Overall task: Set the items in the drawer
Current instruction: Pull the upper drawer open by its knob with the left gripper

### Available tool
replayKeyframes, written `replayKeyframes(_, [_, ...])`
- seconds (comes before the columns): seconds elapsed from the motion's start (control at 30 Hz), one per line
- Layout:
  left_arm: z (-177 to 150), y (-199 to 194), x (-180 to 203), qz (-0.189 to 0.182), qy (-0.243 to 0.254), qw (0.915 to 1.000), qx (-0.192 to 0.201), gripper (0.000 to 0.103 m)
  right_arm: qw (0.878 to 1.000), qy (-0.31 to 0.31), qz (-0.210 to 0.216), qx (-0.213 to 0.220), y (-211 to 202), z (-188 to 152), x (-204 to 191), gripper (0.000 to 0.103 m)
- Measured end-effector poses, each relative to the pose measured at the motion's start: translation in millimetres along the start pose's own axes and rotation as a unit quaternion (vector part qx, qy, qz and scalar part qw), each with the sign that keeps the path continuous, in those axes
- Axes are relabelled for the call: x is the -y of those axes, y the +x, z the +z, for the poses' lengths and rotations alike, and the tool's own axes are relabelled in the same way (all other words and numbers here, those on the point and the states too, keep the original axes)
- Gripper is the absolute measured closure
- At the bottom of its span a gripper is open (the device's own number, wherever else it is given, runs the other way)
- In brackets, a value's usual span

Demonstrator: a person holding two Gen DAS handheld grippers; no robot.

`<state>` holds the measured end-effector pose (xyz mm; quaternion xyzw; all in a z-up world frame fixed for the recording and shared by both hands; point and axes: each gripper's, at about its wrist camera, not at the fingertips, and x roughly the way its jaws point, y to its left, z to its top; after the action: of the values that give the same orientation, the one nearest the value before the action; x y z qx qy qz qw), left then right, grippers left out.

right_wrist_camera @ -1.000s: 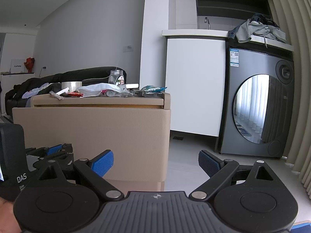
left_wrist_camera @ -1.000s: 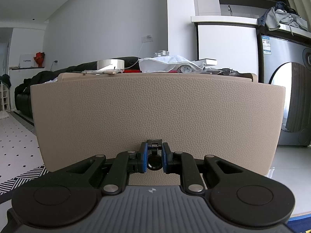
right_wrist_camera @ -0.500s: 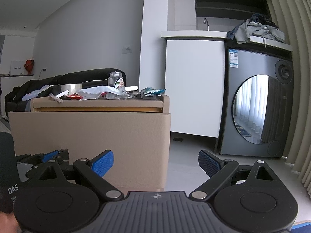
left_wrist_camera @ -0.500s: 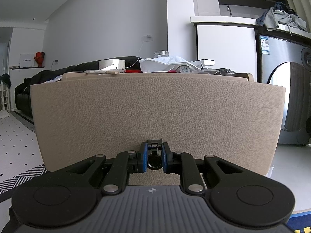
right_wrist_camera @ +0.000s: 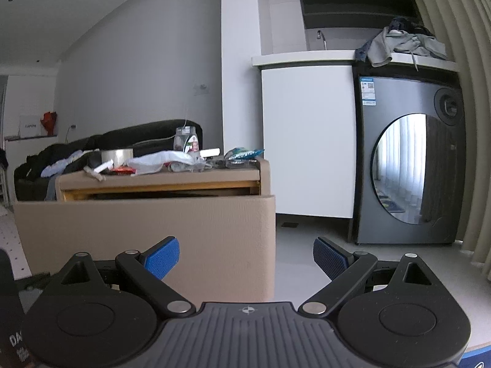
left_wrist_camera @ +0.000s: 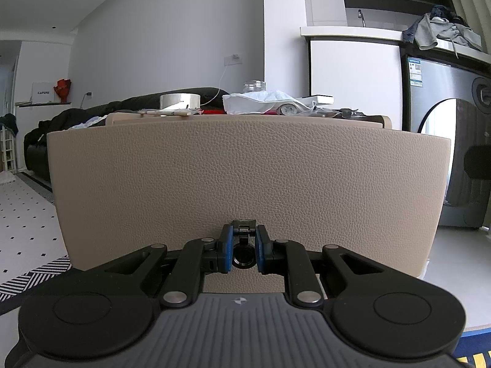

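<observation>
— Two views; what does the left wrist show?
— Left gripper [left_wrist_camera: 243, 247] sits at 6 o'clock, its jaws clenched on the black handle [left_wrist_camera: 243, 256] low on the drawer [left_wrist_camera: 245, 178] front. That beige leather-grain front fills the middle of the view. Above it, at 12 o'clock, clutter lies on the cabinet top: a tape roll [left_wrist_camera: 179, 101], a white bag [left_wrist_camera: 260, 102] and a jar [left_wrist_camera: 254, 86].
— And at 3 o'clock?
— A washer [left_wrist_camera: 451, 153], with clothes [left_wrist_camera: 438, 30] heaped on the counter above it.
— Now the right wrist?
— Right gripper [right_wrist_camera: 245, 259] hangs at 6 o'clock, jaws spread wide, holding nothing. The drawer front [right_wrist_camera: 147, 233] stands at 9 o'clock, pulled out from the cabinet, a dark gap showing behind its top edge. The items sit on the top at 10 o'clock, the bag [right_wrist_camera: 159, 161] among them. The washer [right_wrist_camera: 408, 165] is at 2 o'clock.
</observation>
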<state>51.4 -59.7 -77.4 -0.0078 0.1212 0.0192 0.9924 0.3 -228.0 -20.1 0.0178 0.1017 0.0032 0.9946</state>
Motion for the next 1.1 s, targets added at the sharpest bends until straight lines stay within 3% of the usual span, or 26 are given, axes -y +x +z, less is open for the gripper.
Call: replayKeyframes(1.1, [-11.6, -52.3, -5.9, -0.009, 0.002, 0.9999, -0.005, 0.087, 1.000, -0.002, -0.005, 0.023, -18.3, 8.5, 3.4, 0.007])
